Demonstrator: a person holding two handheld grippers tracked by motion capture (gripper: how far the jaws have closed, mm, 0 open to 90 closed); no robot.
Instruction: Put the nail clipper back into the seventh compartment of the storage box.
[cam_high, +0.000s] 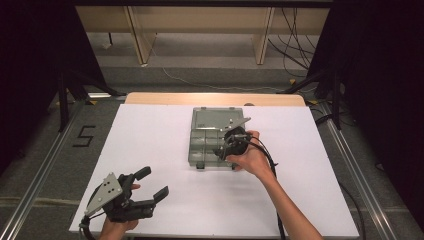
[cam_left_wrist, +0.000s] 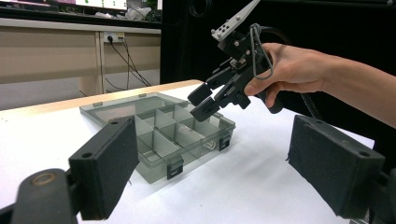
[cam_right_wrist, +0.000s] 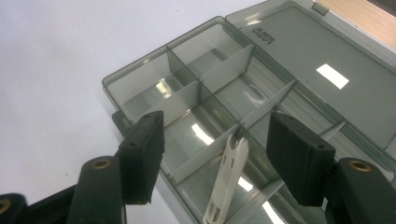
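Hovering right hand (cam_high: 250, 159) over organizer box (cam_high: 205, 150)

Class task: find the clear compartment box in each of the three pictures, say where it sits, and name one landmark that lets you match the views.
High view: the compartment box sits at table centre, lid open away from the person.
Left gripper view: left of centre, under the right gripper.
Right gripper view: centre and upper right, beyond the open jaws.
Shared landmark: the open lid.
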